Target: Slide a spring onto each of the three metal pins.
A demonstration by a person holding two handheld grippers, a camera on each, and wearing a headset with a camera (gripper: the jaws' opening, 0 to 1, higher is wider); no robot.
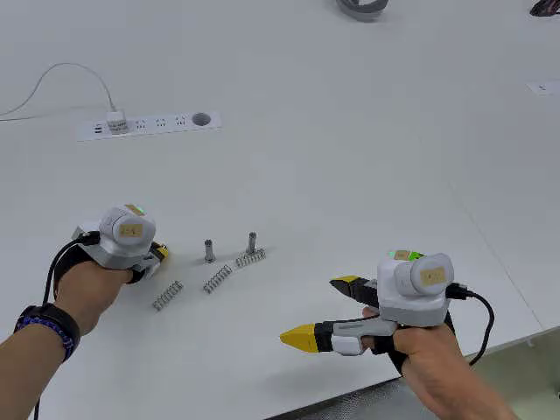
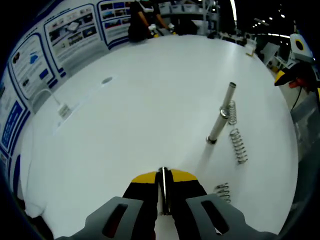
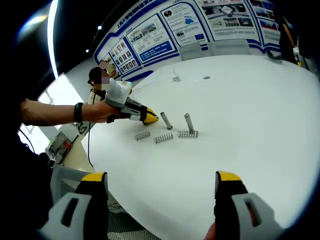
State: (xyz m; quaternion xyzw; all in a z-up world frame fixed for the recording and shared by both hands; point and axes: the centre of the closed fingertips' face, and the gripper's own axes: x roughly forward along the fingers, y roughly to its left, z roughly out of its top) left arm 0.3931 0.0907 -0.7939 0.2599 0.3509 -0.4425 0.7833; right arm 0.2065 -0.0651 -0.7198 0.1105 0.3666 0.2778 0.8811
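Two metal pins stand upright on the white table, one (image 1: 209,251) left of the other (image 1: 252,242). Three springs lie flat by them: one (image 1: 167,296) at the left, one (image 1: 218,278) in the middle, one (image 1: 250,257) against the right pin's foot. My left gripper (image 1: 160,254) rests on the table just left of the pins, shut on a thin metal pin (image 2: 163,187) between its yellow tips (image 2: 163,175). My right gripper (image 1: 324,309) hovers near the front edge, right of the springs, open and holding nothing (image 3: 160,176). The right gripper view shows both pins (image 3: 165,120) (image 3: 188,122).
A white power strip (image 1: 149,124) with a plugged-in charger and cable lies at the far left. The table's front edge (image 1: 490,346) runs close by my right hand. A grey object (image 1: 363,7) sits at the far end. A person stands beyond the table in the right gripper view.
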